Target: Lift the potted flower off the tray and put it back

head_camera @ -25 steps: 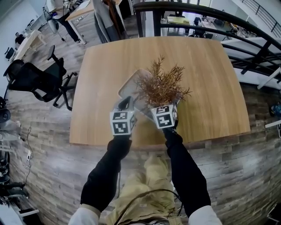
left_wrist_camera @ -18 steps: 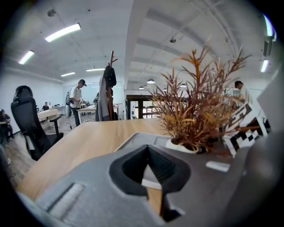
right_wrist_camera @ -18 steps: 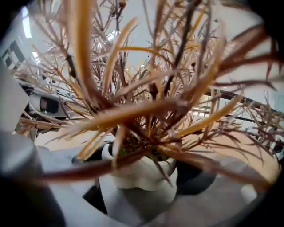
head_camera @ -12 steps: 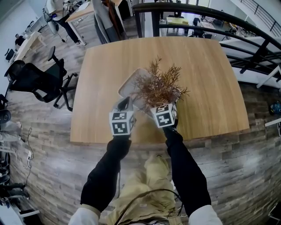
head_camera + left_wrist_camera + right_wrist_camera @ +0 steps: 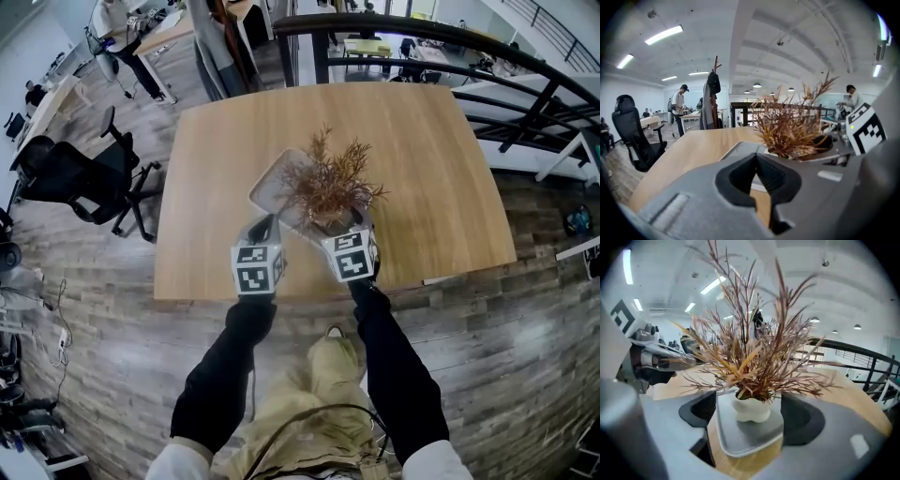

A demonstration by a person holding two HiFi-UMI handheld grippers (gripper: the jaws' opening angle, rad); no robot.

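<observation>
The potted flower [image 5: 328, 183], dry reddish-brown sprigs in a small white pot [image 5: 751, 409], stands on the grey tray [image 5: 267, 187] in the middle of the wooden table [image 5: 431, 159]. My right gripper [image 5: 352, 223] is just in front of the pot. It is open, and its jaws have just been closing. In the right gripper view the pot stands between its pads [image 5: 701, 411] with a gap on each side. My left gripper [image 5: 265, 225] hovers at the tray's near left edge, shut on nothing, its pads [image 5: 756, 157] meeting. The flower [image 5: 792, 126] is to its right.
The table's front edge [image 5: 309, 291] runs just under both grippers. A black office chair [image 5: 80, 178] stands left of the table on the plank floor. A dark curved railing [image 5: 487, 56] runs behind the table. Desks and people are far back [image 5: 682, 101].
Both grippers have drawn back a little toward the table's front edge. The right one no longer overlaps the foliage. The flower stays on the tray.
</observation>
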